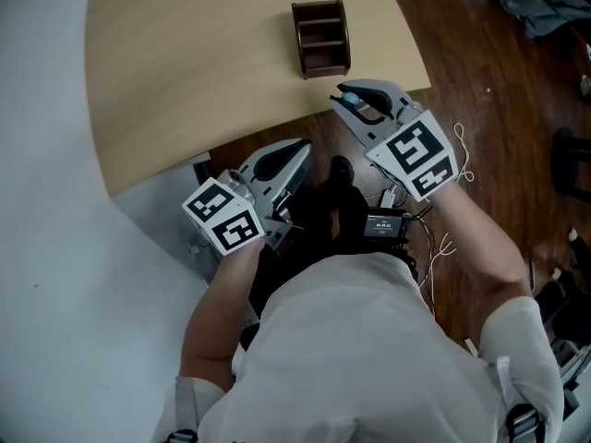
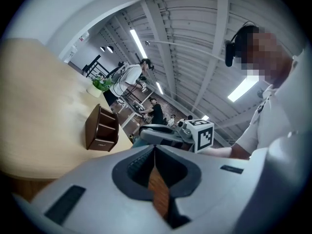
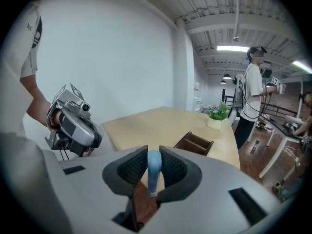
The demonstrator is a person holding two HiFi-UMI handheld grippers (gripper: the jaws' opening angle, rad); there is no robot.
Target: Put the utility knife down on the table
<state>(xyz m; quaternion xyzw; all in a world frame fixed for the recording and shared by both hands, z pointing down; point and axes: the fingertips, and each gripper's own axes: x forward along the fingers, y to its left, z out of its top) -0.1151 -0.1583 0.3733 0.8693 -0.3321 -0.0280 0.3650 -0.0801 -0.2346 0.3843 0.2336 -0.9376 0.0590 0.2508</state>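
The right gripper [image 3: 153, 162] has its fingers [image 3: 129, 169] pinched on a slim light-blue utility knife [image 3: 154, 172], which stands upright between the two dark ribbed pads with its rounded end poking out above them. In the head view the right gripper [image 1: 349, 95] holds the utility knife [image 1: 352, 101] in the air at the near edge of the surface, not lying on it. The left gripper [image 2: 154, 152] has its fingers [image 2: 139, 165] pressed together at the tips with nothing between them. In the head view the left gripper [image 1: 297, 153] hangs lower, off the surface's edge and in front of the person's body, well apart from the right one.

The surface [image 1: 185, 63] is a pale wooden tabletop with a rounded edge. On it, near the right gripper, stands a dark brown wooden desk organiser [image 1: 320, 38] with open slots; towards the far end sits a small green plant in a white pot [image 3: 217, 116]. Below lies a dark wooden plank floor [image 1: 480, 72]. A plain white wall runs beside the surface, and the ceiling is pale and ribbed with long tube lights. A person wearing a headset [image 3: 253, 89] stands beyond the surface's far end.

Counted: two grippers, each with one marker cube, one utility knife, one organiser, one potted plant, one surface.
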